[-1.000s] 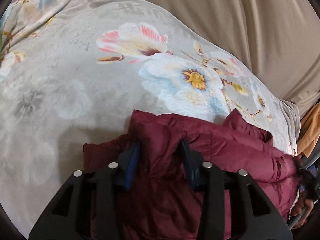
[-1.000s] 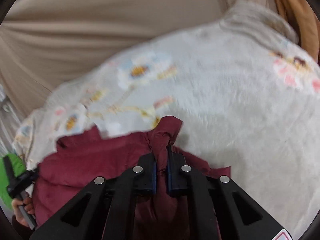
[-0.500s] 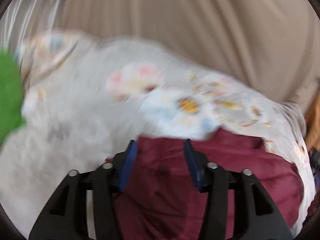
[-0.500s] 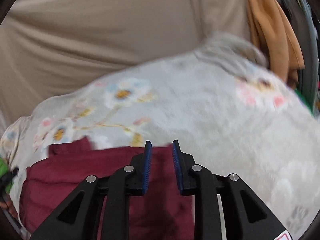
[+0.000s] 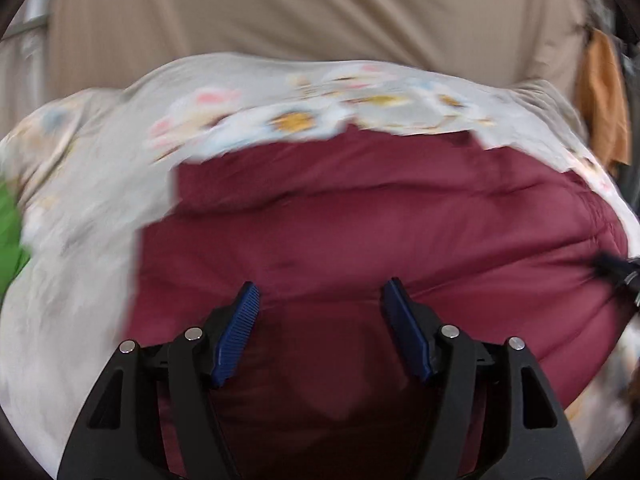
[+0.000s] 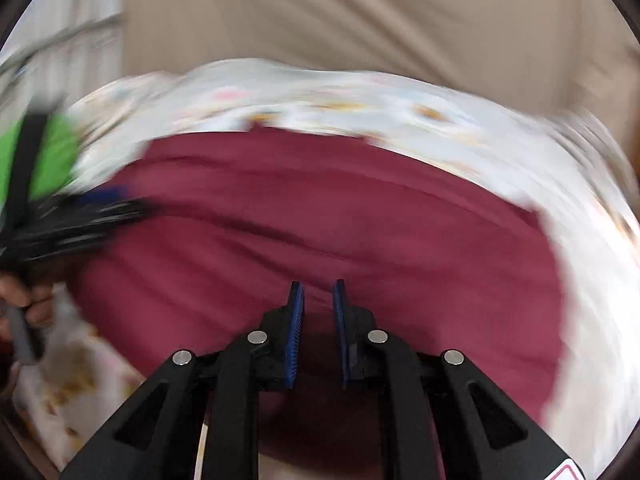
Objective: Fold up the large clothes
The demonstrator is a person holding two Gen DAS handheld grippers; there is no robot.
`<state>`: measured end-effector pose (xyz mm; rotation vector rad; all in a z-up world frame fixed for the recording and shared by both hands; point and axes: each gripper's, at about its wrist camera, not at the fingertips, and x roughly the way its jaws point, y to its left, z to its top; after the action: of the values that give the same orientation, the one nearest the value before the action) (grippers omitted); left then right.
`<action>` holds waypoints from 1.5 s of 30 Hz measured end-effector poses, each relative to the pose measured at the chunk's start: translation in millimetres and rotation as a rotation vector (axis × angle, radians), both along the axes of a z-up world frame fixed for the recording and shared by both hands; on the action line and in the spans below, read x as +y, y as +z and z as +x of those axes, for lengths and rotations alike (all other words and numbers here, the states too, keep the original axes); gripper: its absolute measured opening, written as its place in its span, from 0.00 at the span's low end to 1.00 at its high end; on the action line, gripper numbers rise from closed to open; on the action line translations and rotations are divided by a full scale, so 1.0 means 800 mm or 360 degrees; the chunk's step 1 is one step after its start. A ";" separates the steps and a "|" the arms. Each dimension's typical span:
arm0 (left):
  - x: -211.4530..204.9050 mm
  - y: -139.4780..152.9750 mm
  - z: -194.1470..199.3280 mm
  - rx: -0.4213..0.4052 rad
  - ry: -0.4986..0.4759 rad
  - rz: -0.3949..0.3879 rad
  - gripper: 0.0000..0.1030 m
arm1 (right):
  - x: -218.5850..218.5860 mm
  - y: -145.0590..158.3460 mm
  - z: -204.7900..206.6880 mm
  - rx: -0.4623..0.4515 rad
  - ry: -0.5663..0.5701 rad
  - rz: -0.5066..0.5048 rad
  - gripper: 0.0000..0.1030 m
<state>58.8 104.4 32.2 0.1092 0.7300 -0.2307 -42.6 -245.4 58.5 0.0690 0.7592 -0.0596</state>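
Spreading apart, the fingers of the left gripper (image 5: 320,300) stand wide over the maroon padded jacket (image 5: 380,232), their blue ribbed pads (image 5: 236,336) clear of the cloth, with nothing pinched between them; the jaws are opening. The fingers of the right gripper (image 6: 318,304) stand much closer together, with a narrow gap between the blue pads (image 6: 296,336), and they are closing. Maroon cloth shows through that gap, but the pads do not press on it as far as the right wrist view lets me see.

Both grippers point down at the jacket, which lies spread in a broad, puffy heap with soft creases running across it. It rests on a pale blanket printed with flowers (image 5: 88,208), which reaches out past the jacket on the far side and at both ends. Behind the blanket hangs a beige draped cloth (image 5: 320,12).

At the left edge of the right wrist view, the left gripper shows as a dark blur in a person's hand (image 6: 28,300), just over the jacket's end. A green patch (image 6: 56,156) sits beyond it, and an orange cloth (image 5: 604,96) hangs at the far right of the left wrist view.
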 end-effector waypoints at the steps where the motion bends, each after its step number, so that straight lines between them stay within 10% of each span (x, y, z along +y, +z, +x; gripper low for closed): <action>1: 0.011 -0.003 -0.001 -0.0011 0.0061 0.0034 0.66 | -0.030 -0.006 -0.012 0.0024 -0.0110 0.0004 0.10; 3: 0.041 -0.008 -0.005 0.0005 0.0158 0.0052 0.74 | -0.092 -0.023 -0.041 0.0080 -0.0383 0.0034 0.14; 4: 0.051 -0.011 -0.004 0.0035 0.0186 0.0027 0.78 | -0.117 -0.032 -0.051 0.0110 -0.0453 0.0138 0.37; 6: 0.068 -0.015 0.000 0.0122 0.0231 -0.0072 0.78 | -0.139 -0.037 -0.059 0.0126 -0.0477 0.0336 0.35; 9: 0.067 0.009 0.007 0.0116 0.0248 -0.0103 0.74 | -0.124 -0.013 -0.050 0.0102 -0.0537 0.0093 0.19; 17: -0.020 0.073 0.073 -0.0082 0.0062 -0.0112 0.76 | -0.017 0.073 0.058 -0.0170 -0.0011 0.0089 0.13; 23: -0.057 0.012 0.142 0.0070 0.0094 0.0053 0.77 | 0.033 0.004 0.165 0.0086 0.0072 -0.0063 0.08; 26: -0.045 -0.006 0.153 0.0127 0.0113 -0.0065 0.82 | 0.012 -0.023 0.177 0.0125 0.0073 0.0107 0.07; 45: -0.048 -0.019 0.152 0.0108 0.0121 -0.0033 0.84 | 0.023 -0.030 0.177 0.0097 0.0054 0.0067 0.07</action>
<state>180.1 65.7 16.7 0.0538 0.7975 -0.1697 98.8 -226.8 34.4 0.0949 0.8225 -0.0133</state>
